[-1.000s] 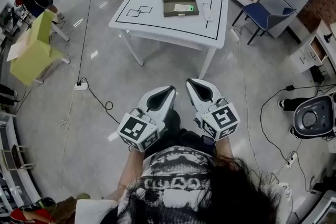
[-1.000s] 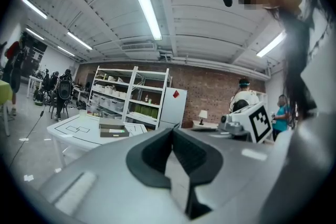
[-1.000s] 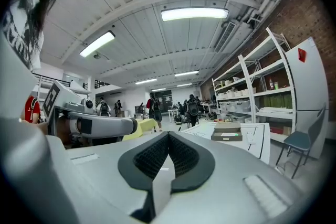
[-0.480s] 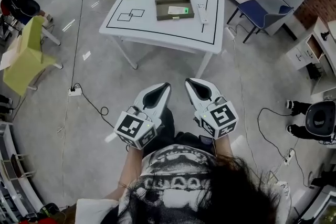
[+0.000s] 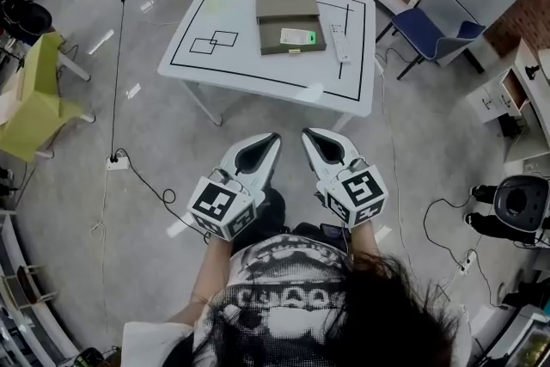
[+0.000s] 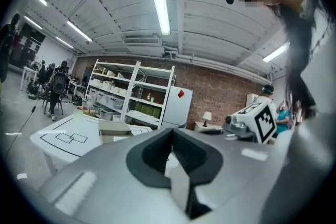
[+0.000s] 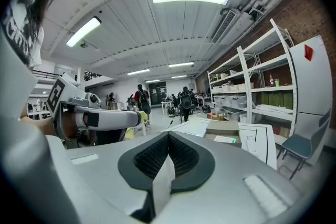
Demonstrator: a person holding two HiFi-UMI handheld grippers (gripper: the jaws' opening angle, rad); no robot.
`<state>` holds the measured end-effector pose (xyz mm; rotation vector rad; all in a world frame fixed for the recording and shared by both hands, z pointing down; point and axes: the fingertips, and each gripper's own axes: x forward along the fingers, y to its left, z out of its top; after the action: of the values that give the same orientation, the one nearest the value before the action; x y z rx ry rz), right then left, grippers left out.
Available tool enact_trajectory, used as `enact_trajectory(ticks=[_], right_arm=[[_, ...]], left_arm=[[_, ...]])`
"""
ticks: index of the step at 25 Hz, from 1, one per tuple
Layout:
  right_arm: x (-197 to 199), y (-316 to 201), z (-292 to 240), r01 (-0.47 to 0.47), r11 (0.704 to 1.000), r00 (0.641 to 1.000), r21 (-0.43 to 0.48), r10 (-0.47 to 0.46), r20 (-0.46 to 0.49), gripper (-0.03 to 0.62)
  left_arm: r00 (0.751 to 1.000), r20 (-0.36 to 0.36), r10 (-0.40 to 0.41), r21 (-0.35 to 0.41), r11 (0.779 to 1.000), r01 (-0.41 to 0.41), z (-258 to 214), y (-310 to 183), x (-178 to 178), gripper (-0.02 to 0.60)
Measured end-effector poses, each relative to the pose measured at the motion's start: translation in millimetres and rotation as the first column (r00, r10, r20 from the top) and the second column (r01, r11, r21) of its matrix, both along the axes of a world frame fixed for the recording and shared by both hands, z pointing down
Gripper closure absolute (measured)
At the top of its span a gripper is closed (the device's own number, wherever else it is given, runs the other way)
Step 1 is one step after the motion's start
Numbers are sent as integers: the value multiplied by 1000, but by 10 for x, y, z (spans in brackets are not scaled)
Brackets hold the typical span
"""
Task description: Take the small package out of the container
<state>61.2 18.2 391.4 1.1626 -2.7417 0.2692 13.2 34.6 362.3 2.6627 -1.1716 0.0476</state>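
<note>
I am holding both grippers in front of my body, well apart from the white worktop (image 5: 258, 69). My left gripper (image 5: 273, 138) and right gripper (image 5: 307, 134) are both pinching fully closed, with nothing between their jaws. The tan container (image 5: 288, 4) is sitting on the worktop, with the small package (image 5: 298, 36) lying in its nearer half.

The white counter (image 5: 258, 64) stood well ahead of the fingers (image 5: 232, 163), carrying an olive container (image 5: 288, 9) and a white strip (image 5: 342, 40) just right of it.
</note>
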Motion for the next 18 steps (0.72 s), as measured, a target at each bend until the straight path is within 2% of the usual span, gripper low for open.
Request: enact_trajectory(ticks=[10,18], right_arm=[[-584,-944,71,-4,1000,1000,-29,3,-23,603],[-876,-1483,171,-43,998,999,-55,41,-31,602]], left_arm=[[999,4,45,-17,999,-45,42,-978,-514,581],[995,18,93,-36,995,-92,150,-1479,-789,581]])
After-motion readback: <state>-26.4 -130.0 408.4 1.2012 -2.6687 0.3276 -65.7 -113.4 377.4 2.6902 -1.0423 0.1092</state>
